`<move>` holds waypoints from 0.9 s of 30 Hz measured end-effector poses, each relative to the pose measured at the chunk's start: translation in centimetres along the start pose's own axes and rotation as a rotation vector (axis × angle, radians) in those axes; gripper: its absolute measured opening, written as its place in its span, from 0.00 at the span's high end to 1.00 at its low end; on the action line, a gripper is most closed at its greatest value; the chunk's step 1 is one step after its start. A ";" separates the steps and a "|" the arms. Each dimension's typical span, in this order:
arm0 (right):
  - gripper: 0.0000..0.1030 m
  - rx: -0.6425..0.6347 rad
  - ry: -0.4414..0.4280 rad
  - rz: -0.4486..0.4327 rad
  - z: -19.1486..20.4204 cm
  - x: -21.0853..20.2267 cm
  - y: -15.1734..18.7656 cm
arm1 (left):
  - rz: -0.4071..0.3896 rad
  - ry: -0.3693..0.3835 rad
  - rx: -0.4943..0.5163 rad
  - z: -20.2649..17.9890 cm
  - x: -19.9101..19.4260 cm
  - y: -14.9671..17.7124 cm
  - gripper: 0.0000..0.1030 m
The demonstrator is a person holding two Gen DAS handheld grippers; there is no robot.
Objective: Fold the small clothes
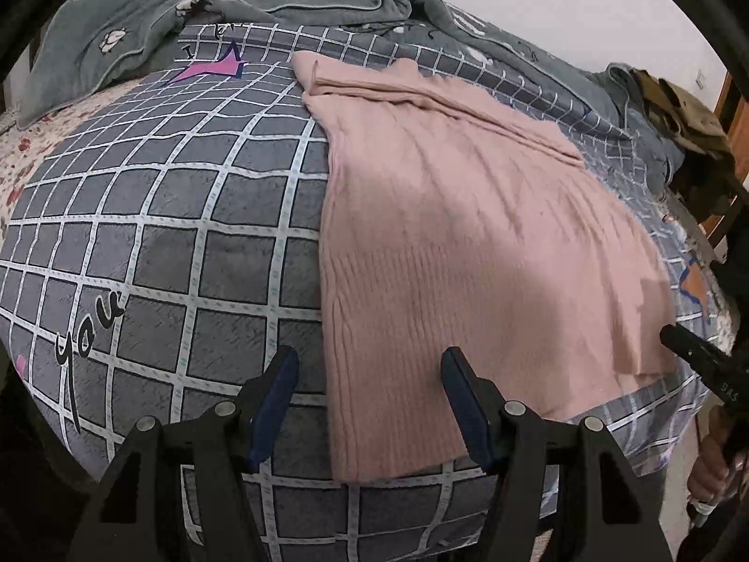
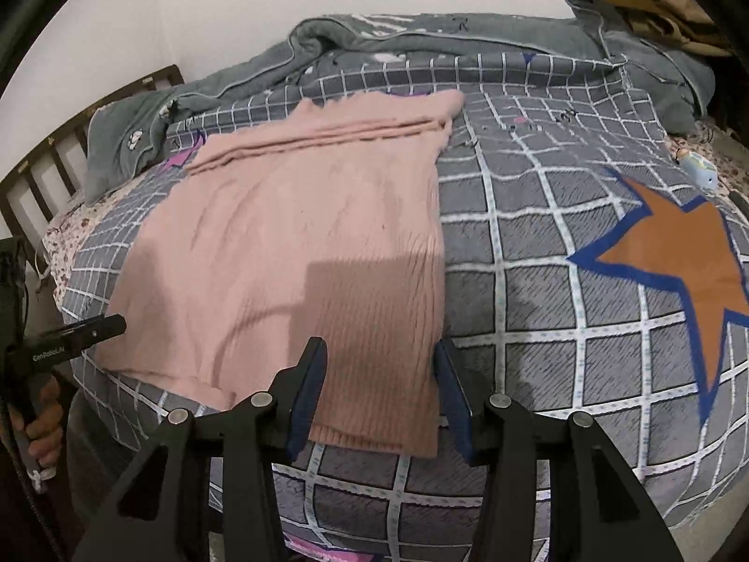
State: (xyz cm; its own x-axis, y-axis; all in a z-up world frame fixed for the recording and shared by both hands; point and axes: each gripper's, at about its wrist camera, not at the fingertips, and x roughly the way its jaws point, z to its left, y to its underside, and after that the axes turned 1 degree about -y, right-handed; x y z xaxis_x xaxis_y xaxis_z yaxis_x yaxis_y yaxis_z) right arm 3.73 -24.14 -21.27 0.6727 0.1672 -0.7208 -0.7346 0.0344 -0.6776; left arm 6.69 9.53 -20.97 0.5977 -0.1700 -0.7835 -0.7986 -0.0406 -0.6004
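Pink sweater [image 1: 468, 243] between parted jaws

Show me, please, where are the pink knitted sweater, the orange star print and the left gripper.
pink knitted sweater [image 2: 290, 253]: right wrist view, middle of its ribbed front.
orange star print [image 2: 674, 257]: right wrist view, centre of the star on the checked cover.
left gripper [image 1: 370, 403]: left wrist view, midway between its fingertips.

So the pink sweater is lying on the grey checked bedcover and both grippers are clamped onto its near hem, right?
Not quite. The pink sweater lies on the grey checked bedcover, but both wrist views show the left gripper and right gripper open, gripping nothing.
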 end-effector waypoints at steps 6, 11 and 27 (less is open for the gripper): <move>0.63 0.016 0.008 0.011 -0.4 1.4 1.0 | -0.031 -0.056 0.049 -1.0 -0.2 0.8 0.41; 0.63 -0.007 0.006 -0.029 -0.3 1.2 1.8 | -0.058 -0.070 0.060 -1.1 -0.3 1.1 0.41; 0.66 0.015 -0.007 -0.038 -0.7 0.7 2.2 | -0.053 0.054 0.016 -0.1 -0.9 1.3 0.40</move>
State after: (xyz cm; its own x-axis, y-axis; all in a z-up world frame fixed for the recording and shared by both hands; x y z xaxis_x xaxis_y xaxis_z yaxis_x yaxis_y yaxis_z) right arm 2.59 -24.63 -23.36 0.6994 0.1722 -0.6936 -0.7099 0.0554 -0.7021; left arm 5.10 9.55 -21.00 0.6343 -0.2207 -0.7409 -0.7643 -0.0350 -0.6439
